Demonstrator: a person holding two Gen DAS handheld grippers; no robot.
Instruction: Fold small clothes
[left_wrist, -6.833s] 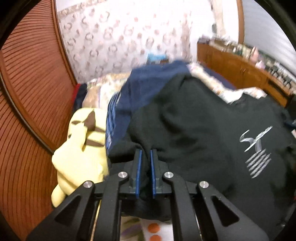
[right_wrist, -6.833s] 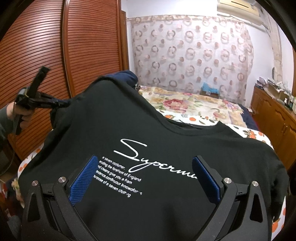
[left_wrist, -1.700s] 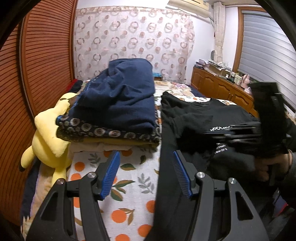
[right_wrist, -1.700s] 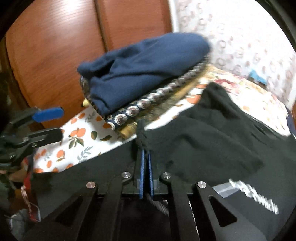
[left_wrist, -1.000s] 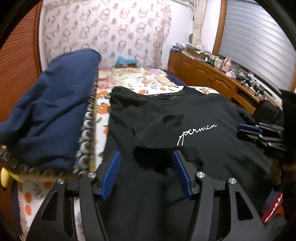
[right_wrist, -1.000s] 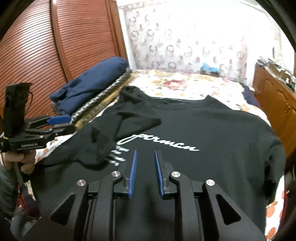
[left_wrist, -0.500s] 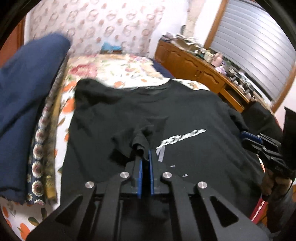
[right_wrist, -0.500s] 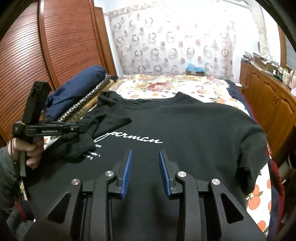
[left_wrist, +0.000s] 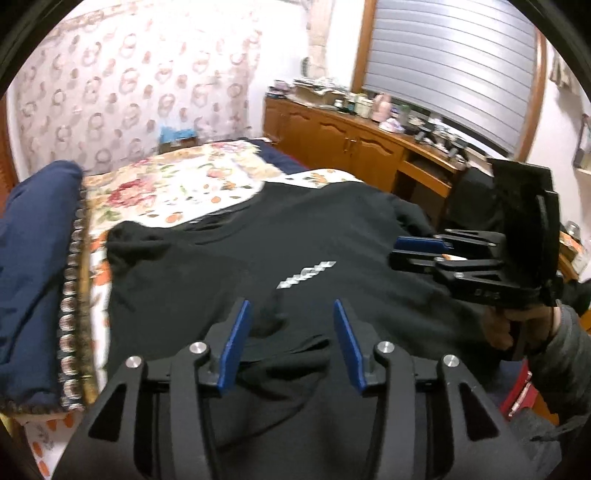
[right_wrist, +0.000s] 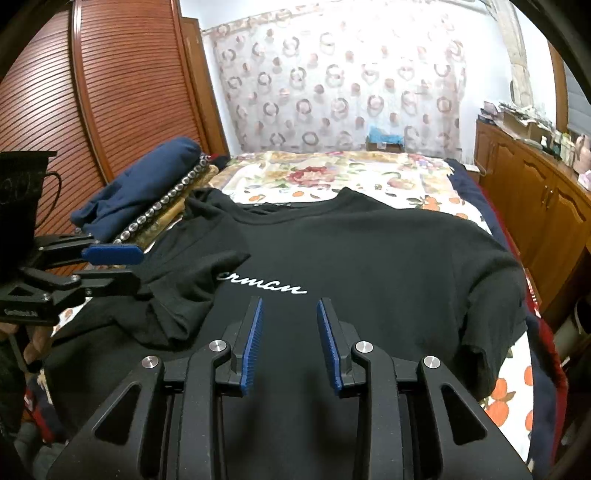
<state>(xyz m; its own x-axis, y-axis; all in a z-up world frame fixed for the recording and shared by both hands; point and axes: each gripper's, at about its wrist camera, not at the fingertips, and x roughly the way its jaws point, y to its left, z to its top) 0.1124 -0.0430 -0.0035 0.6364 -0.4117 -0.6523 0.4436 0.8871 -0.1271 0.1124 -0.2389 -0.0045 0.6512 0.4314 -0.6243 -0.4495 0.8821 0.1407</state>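
A black T-shirt (right_wrist: 369, 251) with white lettering lies face up on the bed; it also shows in the left wrist view (left_wrist: 229, 273). Its left sleeve (right_wrist: 192, 284) is folded in over the chest and covers the start of the lettering. My left gripper (left_wrist: 290, 332) is open and empty just above that folded sleeve; it also shows in the right wrist view (right_wrist: 110, 266). My right gripper (right_wrist: 290, 332) is open and empty above the shirt's lower middle; it also shows at the right in the left wrist view (left_wrist: 417, 251).
A stack of folded clothes topped by a navy one (right_wrist: 147, 184) lies left of the shirt. The floral bedspread (right_wrist: 332, 173) stretches behind. A wooden cabinet (right_wrist: 535, 206) runs along the right. A slatted wooden wardrobe (right_wrist: 110, 92) stands at the left.
My left gripper was shut on the folded sleeve half a second ago; it has opened and let it go. My right gripper has opened a little wider and stayed over the shirt.
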